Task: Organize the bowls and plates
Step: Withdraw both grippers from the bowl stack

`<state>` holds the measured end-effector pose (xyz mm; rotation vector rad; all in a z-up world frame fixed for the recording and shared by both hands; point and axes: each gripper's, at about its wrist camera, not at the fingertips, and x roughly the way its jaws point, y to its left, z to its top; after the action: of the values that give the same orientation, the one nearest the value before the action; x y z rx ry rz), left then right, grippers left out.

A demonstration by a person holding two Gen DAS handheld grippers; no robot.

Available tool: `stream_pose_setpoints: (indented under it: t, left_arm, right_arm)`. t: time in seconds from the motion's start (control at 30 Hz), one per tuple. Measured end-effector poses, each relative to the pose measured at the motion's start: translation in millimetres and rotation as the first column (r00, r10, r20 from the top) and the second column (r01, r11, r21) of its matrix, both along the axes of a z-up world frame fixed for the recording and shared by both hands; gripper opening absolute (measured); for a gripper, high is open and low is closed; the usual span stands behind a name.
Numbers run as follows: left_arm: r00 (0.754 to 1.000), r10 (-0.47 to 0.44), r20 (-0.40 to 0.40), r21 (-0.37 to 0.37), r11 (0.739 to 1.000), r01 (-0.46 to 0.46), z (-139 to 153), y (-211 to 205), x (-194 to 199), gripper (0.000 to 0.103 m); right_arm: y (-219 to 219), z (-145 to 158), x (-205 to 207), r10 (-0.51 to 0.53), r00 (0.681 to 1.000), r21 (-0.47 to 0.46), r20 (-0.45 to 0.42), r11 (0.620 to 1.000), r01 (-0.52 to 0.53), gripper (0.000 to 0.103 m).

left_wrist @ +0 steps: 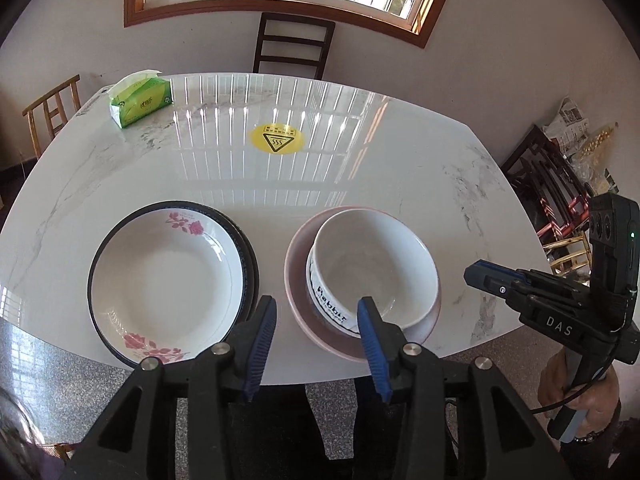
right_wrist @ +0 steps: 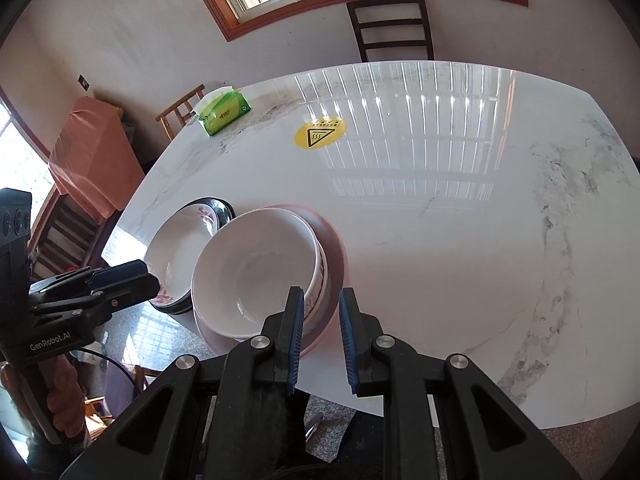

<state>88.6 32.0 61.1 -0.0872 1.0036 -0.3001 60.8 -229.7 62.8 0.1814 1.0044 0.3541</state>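
A white plate with pink flowers [left_wrist: 168, 276] lies on a dark-rimmed plate [left_wrist: 250, 256] at the table's near left. Beside it a white bowl [left_wrist: 372, 268] sits inside a pink bowl [left_wrist: 296, 280]. My left gripper [left_wrist: 318, 314] is open and empty, above the gap between the two stacks, its right finger over the white bowl's near rim. My right gripper [right_wrist: 320, 308] is open and empty, just right of the bowl stack [right_wrist: 256, 268]. The flowered plate [right_wrist: 176, 248] shows in the right wrist view too. Each gripper appears in the other's view, the right one [left_wrist: 480, 276] and the left one [right_wrist: 136, 280].
The white marble table [left_wrist: 400, 152] carries a green tissue box [left_wrist: 140, 100] at the far left and a yellow heat sticker [left_wrist: 276, 140] in the middle. Chairs [left_wrist: 292, 46] stand around the table. The near edge runs just under my grippers.
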Motion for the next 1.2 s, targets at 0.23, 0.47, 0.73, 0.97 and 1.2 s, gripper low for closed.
stream_pose_setpoints:
  t: [0.23,0.47,0.73,0.97,1.2]
  left_arm:
    - [0.978,0.091,0.188,0.128,0.985,-0.116,-20.0,1.2,-27.6,0.043]
    - [0.972,0.102,0.209,0.145,0.98,-0.134,-35.7,-2.7,-28.6,0.043]
    - [0.961,0.099,0.26,0.197,0.968,-0.153,-44.5,-6.8,-23.5,0.043]
    - [0.975,0.09,0.204,0.169,0.978,-0.125,-53.8,-1.1,-6.5,0.043]
    - [0.981,0.091,0.173,0.156,0.981,-0.118,-57.4,1.7,2.6,0.044]
  right_arm:
    - [9.7,-11.5,-41.1,-0.036,0.99,-0.029,0.139,0.999,0.04,0.025]
    - [9.8,-15.1,-40.9,-0.06,0.986,-0.023,0.153,0.998,0.064,0.031]
    - [6.2,-29.8,-31.9,-0.079,0.991,-0.007,0.11,0.997,0.081,0.04]
    - [8.2,-32.2,-21.5,-0.08,0.992,-0.008,0.097,0.997,0.081,0.041]
    - [11.7,-39.1,-11.7,-0.074,0.995,-0.021,0.066,0.997,0.076,0.041]
